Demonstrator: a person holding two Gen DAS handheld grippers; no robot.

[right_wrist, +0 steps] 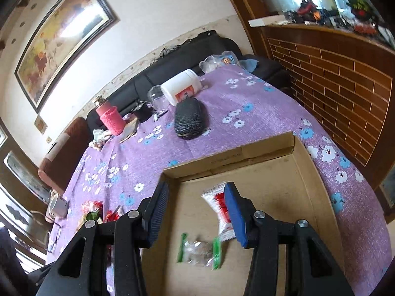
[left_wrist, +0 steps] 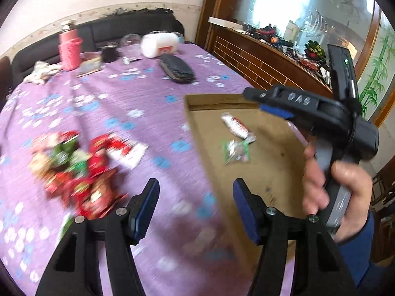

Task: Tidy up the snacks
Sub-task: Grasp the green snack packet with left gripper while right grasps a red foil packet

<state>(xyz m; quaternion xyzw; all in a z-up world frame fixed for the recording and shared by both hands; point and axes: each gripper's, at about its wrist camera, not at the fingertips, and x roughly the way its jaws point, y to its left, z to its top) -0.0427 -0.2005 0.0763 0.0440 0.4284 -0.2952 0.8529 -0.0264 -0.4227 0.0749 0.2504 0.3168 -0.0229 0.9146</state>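
Two wrapped snacks (right_wrist: 223, 212) lie in the cardboard box (right_wrist: 306, 172), lower centre. Both tongs, left (left_wrist: 196, 209) and right (right_wrist: 196, 213), are spread and empty. Next, probably fetch from the snack pile (left_wrist: 79, 172), lower left on the tabletop (left_wrist: 138, 98).

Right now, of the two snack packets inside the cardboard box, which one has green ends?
The clear packet, the one lying nearer the camera in the right wrist view. Its two sealed ends are green, while the other packet in the cardboard box is white with red print.
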